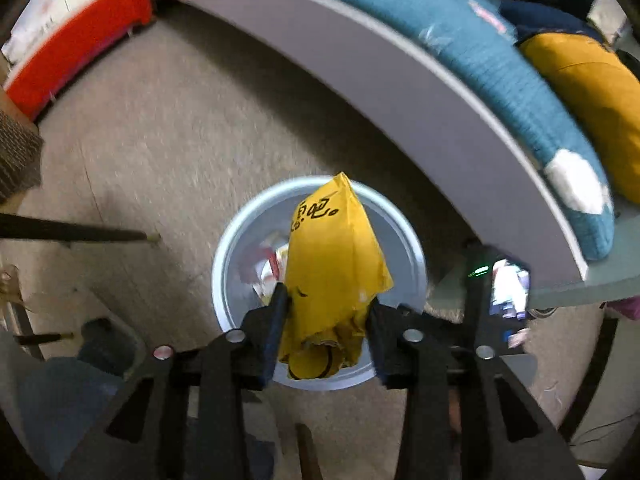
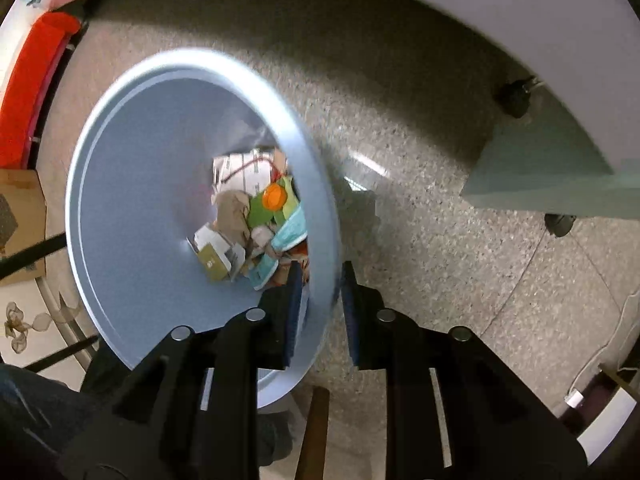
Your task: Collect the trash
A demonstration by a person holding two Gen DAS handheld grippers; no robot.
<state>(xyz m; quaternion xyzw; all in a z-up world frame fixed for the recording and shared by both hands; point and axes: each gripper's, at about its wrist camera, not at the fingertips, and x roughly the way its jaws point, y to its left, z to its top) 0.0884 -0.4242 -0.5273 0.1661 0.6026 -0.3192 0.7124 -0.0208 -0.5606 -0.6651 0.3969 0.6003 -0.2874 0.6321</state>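
My left gripper is shut on a crumpled yellow wrapper with black print and holds it above the open mouth of a round light-blue bin on the floor. My right gripper is shut on the bin's rim, one finger inside the bin and one outside. In the right wrist view the bin is tilted and holds several pieces of trash, among them paper, cardboard, a green pack with an orange cap and a blue mask.
A grey bed frame with a teal blanket and a yellow cushion curves along the right. A red box stands at the far left. A pale cabinet on castors stands right of the bin. Speckled floor lies around it.
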